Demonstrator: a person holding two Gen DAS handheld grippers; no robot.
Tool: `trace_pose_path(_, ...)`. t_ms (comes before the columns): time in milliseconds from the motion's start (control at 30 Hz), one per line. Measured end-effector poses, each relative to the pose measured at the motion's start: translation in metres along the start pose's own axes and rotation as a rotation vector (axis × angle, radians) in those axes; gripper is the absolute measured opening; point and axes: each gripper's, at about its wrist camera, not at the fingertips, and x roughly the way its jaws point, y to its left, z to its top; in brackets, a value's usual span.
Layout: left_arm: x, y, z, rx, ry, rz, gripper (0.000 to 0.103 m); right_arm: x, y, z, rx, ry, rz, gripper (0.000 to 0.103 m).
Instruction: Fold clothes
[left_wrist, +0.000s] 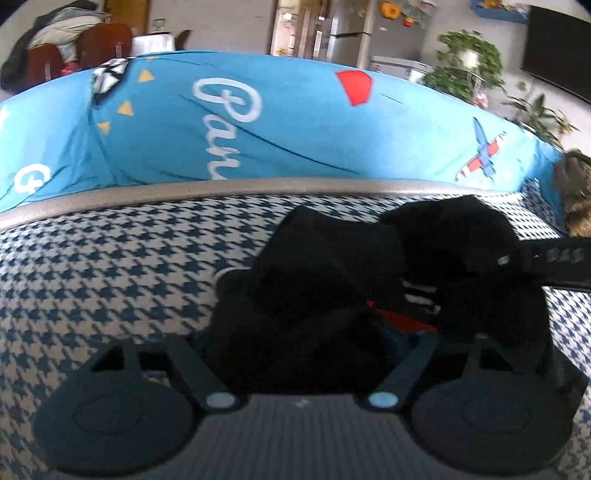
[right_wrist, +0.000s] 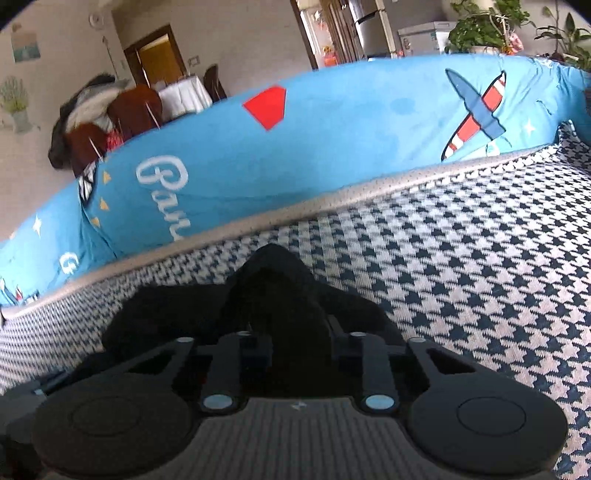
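On the checked cushion of a sofa lies a black garment, bunched in a heap with a strip of red showing in its folds. Behind it runs a blue cover with white lettering and an airplane print. The left gripper has its jaws spread wide around the near edge of the heap; whether they grip it I cannot tell. The right gripper is drawn tight on a raised fold of the same cloth. Its arm reaches into the left view from the right.
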Motion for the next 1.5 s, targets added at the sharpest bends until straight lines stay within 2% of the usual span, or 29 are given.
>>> trace_pose_path(100, -0.007, 0.0, 0.0, 0.005, -0.043, 0.087, 0.061, -0.01, 0.002, 0.006, 0.007, -0.048, 0.027, 0.021)
trace_pose_path(233, -0.019, 0.012, 0.004, -0.042, -0.1, 0.237, 0.059, -0.022, 0.008, 0.012, 0.004, -0.111, 0.076, 0.02)
trace_pose_path(367, -0.034, 0.042, 0.013, -0.12, -0.146, 0.377, 0.057, -0.033, 0.015, 0.018, -0.003, -0.171, 0.13, 0.02)
trace_pose_path(433, -0.041, 0.063, 0.016, -0.168, -0.145, 0.415, 0.055, -0.038, 0.016, 0.021, 0.012, -0.197, 0.151, 0.02)
trace_pose_path(500, -0.048, 0.082, 0.02, -0.231, -0.126, 0.411, 0.055, -0.044, 0.012, 0.026, 0.049, -0.225, 0.153, 0.019)
trace_pose_path(567, -0.055, 0.099, 0.023, -0.287, -0.11, 0.402, 0.055, -0.047, 0.007, 0.026, 0.076, -0.232, 0.075, 0.019)
trace_pose_path(667, -0.064, 0.107, 0.022, -0.312, -0.093, 0.373, 0.056, -0.051, -0.001, 0.027, 0.114, -0.238, -0.05, 0.019)
trace_pose_path(867, -0.078, 0.093, 0.017, -0.268, -0.072, 0.323, 0.065, -0.058, -0.017, 0.029, 0.19, -0.249, -0.301, 0.02)
trace_pose_path(933, -0.082, 0.089, 0.015, -0.251, -0.056, 0.302, 0.068, -0.063, -0.013, 0.03, 0.157, -0.291, -0.337, 0.021)
trace_pose_path(1067, -0.085, 0.087, 0.011, -0.225, -0.012, 0.254, 0.075, -0.065, -0.002, 0.031, 0.119, -0.315, -0.159, 0.024)
trace_pose_path(1233, -0.085, 0.086, 0.005, -0.221, 0.022, 0.224, 0.08, -0.044, 0.028, 0.027, 0.064, -0.217, 0.106, 0.03)
trace_pose_path(1300, -0.083, 0.087, 0.005, -0.233, 0.017, 0.222, 0.083, -0.032, 0.039, 0.024, 0.051, -0.162, 0.164, 0.035)
trace_pose_path(1433, -0.085, 0.09, 0.003, -0.242, 0.002, 0.236, 0.085, -0.012, 0.057, 0.014, 0.027, -0.079, 0.227, 0.044)
trace_pose_path(1500, -0.087, 0.091, 0.003, -0.244, -0.006, 0.24, 0.089, -0.005, 0.069, 0.008, 0.003, -0.05, 0.25, 0.056)
